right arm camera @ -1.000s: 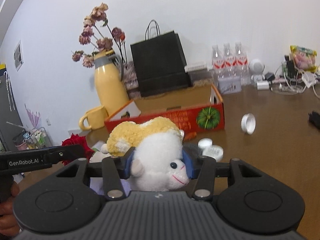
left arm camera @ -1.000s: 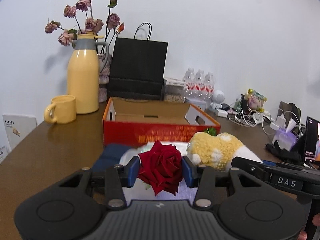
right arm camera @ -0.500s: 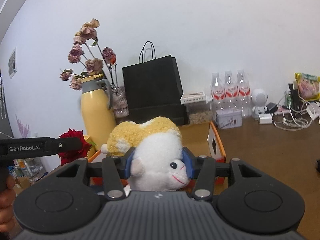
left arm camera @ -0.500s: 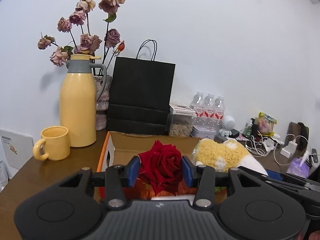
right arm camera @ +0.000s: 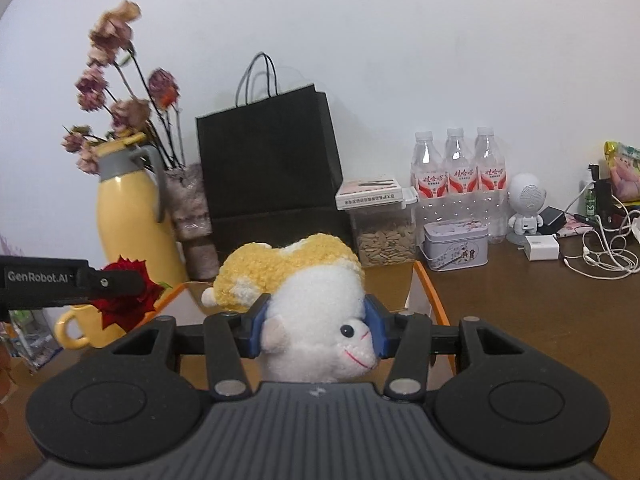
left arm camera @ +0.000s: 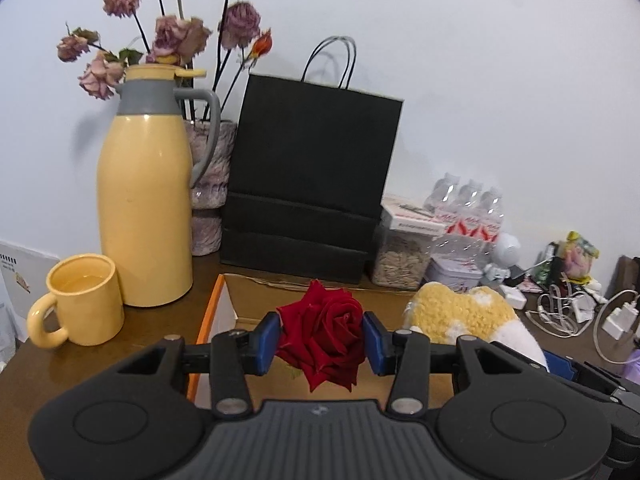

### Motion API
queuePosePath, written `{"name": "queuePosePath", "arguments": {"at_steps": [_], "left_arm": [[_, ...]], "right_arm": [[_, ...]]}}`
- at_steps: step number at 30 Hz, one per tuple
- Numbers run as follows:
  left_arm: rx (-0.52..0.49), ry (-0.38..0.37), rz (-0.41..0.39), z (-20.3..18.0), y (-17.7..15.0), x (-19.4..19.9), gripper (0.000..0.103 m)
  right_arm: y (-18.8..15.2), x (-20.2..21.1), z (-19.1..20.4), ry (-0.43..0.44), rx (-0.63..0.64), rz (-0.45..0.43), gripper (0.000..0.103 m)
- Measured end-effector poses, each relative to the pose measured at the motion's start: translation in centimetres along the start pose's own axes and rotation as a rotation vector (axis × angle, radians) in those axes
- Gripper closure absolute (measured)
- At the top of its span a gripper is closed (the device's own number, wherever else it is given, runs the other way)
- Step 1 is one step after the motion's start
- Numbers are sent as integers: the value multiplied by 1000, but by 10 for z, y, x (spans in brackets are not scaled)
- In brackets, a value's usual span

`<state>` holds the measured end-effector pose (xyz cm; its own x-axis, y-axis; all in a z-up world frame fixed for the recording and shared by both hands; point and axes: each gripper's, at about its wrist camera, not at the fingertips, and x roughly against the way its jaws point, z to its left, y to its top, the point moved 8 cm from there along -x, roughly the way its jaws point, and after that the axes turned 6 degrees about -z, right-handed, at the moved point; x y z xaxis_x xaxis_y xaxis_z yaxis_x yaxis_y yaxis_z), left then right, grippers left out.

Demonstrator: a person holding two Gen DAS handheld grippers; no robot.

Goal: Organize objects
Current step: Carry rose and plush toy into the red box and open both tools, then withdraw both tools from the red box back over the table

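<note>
While both loads are rising clear of the table, left gripper (left arm camera: pixel 320 338) is clamping the red rose (left arm camera: pixel 322 340) and right gripper (right arm camera: pixel 318 330) is squeezing the plush sheep (right arm camera: pixel 312 316); cardboard box (left arm camera: pixel 256 300) is now sitting just ahead and below, so drop-off looks next.

Wall (left arm camera: pixel 480 60) plain white, evenly lit, w/ soft shadows behind items along it. Table (right arm camera: pixel 540 320) dark brown wood, slight sheen. Bag (left arm camera: pixel 312 184), flask (left arm camera: pixel 146 208) and bottles (right arm camera: pixel 460 176) stand at the back edge, against the wall. Cables (right arm camera: pixel 600 252) on the right.
</note>
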<state>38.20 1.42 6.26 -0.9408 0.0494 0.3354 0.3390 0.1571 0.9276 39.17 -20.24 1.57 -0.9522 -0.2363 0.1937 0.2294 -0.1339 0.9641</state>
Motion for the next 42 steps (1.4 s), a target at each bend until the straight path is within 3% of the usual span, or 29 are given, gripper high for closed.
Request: {"name": "queuePosePath", "arguments": {"at_steps": [8,19,20,21,22,23,42], "left_arm": [[1,26,101,15,-16,-47,60],[-57,36,102,6,-24,-48,57],[-60,35,89,5,-22,-46,45],[-65,36,83,4,-20,-44,17],[-70,38,79,3,-19,-44,2],[-75,41,64,2,-18,-43,0],[-118,54,52,-3,-19,-42,0]], "right_arm": [[-19,-38,-8,-21,18,78,54],[-27,-39,-4,-13,59,122,49],[-28,-39,-3,-16,72,134,46],[-29,-39,-2,-19,84,146,24],[-30,-39,-2,-27,95,157,0],[-30,-38,-1,-34,105,151,0],[-22,-32,2,-34,111,115,0]]}}
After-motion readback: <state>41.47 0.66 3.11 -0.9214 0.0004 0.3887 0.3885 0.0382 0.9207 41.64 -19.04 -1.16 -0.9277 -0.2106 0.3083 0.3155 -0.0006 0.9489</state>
